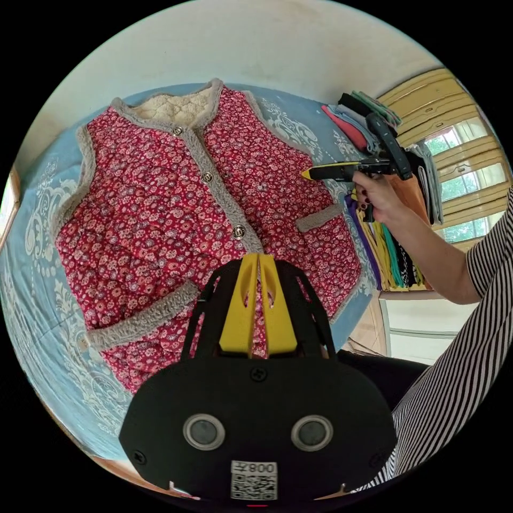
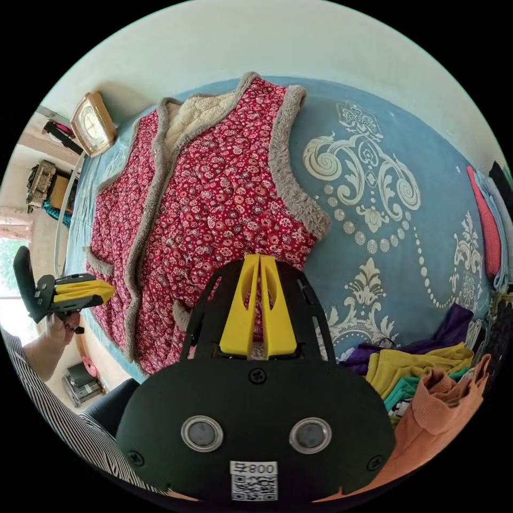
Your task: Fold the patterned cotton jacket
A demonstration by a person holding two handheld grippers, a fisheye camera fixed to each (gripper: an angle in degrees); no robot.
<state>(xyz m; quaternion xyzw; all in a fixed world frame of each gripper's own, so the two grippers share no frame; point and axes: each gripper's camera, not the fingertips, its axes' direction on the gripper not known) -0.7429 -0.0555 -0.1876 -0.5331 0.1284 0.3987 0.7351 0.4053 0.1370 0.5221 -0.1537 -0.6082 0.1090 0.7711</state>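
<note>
A framed clock [image 2: 93, 124] leans at the far left wall. The patterned cotton jacket [image 1: 203, 214], quilted red floral cloth with fuzzy grey trim, metal snaps and cream fleece lining, lies flat and buttoned on the blue bedspread [image 2: 385, 224] with its cream scrollwork. Above its hem hovers the left gripper [image 1: 258, 262], yellow jaws pressed together, empty; the right gripper [image 1: 309, 173] likewise closed. Folded clothes [image 2: 422, 368] pile at right.

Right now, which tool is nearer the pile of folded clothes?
Right. The right tool is held over the jacket's edge beside the pile of folded clothes; the left tool hangs off the jacket's far side.
</note>
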